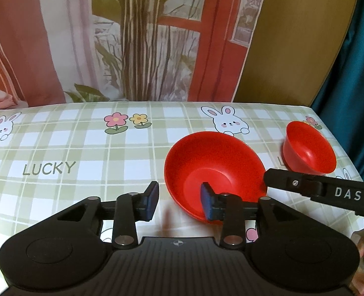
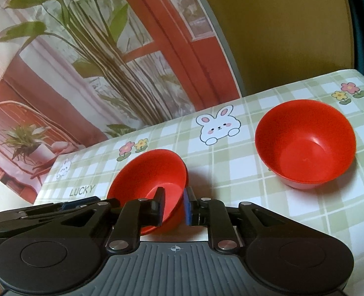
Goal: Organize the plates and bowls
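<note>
A red bowl [image 1: 214, 170] sits on the checked tablecloth near the middle right; it also shows in the right wrist view [image 2: 154, 172]. My right gripper [image 2: 173, 206] is shut on its rim, one finger inside and one outside. My left gripper [image 1: 178, 201] is open and straddles the bowl's left rim: its right finger [image 1: 208, 203] is inside the bowl, its left finger [image 1: 151, 201] outside. A second red bowl [image 1: 309, 154] stands upright at the far right, also in the right wrist view [image 2: 305, 143], free of both grippers.
The table [image 1: 83, 148] ends at a printed backdrop [image 1: 132, 37] behind and drops off at the right edge near a teal curtain [image 1: 354, 74]. The right gripper's body [image 1: 330, 192] reaches in from the right.
</note>
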`<state>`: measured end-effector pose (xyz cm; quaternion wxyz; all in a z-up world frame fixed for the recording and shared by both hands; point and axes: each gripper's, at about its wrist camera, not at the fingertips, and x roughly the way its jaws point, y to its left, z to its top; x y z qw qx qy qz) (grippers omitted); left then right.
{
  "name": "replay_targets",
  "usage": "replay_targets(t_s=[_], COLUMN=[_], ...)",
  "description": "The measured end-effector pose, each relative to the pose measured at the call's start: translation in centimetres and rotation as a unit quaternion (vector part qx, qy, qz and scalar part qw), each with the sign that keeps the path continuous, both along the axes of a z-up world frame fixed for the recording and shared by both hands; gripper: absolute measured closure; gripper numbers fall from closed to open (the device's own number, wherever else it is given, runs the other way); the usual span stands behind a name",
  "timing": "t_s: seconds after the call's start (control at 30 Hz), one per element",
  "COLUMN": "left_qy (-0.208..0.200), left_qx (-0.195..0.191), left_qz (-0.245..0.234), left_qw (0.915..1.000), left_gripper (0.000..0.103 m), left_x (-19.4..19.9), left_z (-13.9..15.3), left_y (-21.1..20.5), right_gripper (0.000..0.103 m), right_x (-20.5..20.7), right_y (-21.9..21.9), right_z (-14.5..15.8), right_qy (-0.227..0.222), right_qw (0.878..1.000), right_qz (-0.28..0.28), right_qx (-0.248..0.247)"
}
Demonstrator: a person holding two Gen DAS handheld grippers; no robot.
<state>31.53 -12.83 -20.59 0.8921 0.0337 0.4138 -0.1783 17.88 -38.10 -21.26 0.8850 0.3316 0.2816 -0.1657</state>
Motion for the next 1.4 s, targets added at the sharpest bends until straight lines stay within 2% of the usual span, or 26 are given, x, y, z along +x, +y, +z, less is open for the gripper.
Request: replay_targets(t_s=[0.17, 0.23, 0.37, 0.43, 0.57, 0.7, 0.83, 0.9, 1.13, 1.3, 1.4], left_qy=[-0.005, -0.013, -0.022, -0.025, -0.038, -0.048, -0.057, -0.061, -0.075, -0.085, -0.101], left_qx=[0.002, 0.003, 0.000, -0.004, 0.001, -0.004, -0.010, -0.013, -0.017, -0.048, -0.055], left_qz=[0.007, 0.010, 0.019, 0.019, 0.017, 0.019, 0.021, 0.023, 0.010, -0.010, -0.022], left_qw=[1.0000, 0.9999, 0.9996, 0.9995, 0.9991, 0.9986, 0.9981, 0.9978, 0.9970, 0.9952, 0.9932], left_gripper=[0.059, 0.048, 0.040, 0.037, 0.035, 0.034, 0.029, 0.026, 0.025, 0.025, 0.025], left_x=[-0.9, -1.5, -2.6, -3.2, -4.6, -5.9, -6.6, -6.9, -7.7, -7.6, -7.5], left_z=[0.8, 1.2, 2.0, 2.4, 3.1, 3.7, 4.3, 4.5, 4.5, 4.3, 4.3], left_y=[0.2, 0.2, 0.0, -0.2, -1.0, -1.6, -2.2, -2.3, -3.8, -4.6, -5.3], right_gripper=[0.082, 0.081, 0.071, 0.069, 0.050, 0.031, 0.022, 0.008, 0.002, 0.000, 0.000], right_x=[-1.3, -1.7, -3.1, -3.8, -5.4, -7.0, -8.2, -8.8, -9.8, -10.8, -11.5], right_y=[0.3, 0.6, 1.3, 1.4, 1.4, 0.9, 0.0, -0.5, -2.0, -3.9, -5.1], right_z=[0.9, 1.4, 2.7, 3.3, 4.3, 4.7, 4.9, 5.1, 5.2, 4.8, 4.5], right_qy=[-0.005, -0.004, 0.000, 0.003, 0.001, 0.003, -0.003, -0.006, -0.013, -0.038, -0.050], right_qw=[1.000, 0.999, 0.996, 0.994, 0.990, 0.990, 0.990, 0.990, 0.988, 0.990, 0.989], right_qz=[0.002, 0.011, 0.024, 0.025, 0.032, 0.030, 0.026, 0.021, 0.016, 0.006, -0.005], right_qx=[-0.019, -0.037, -0.088, -0.106, -0.135, -0.140, -0.139, -0.142, -0.153, -0.136, -0.136])
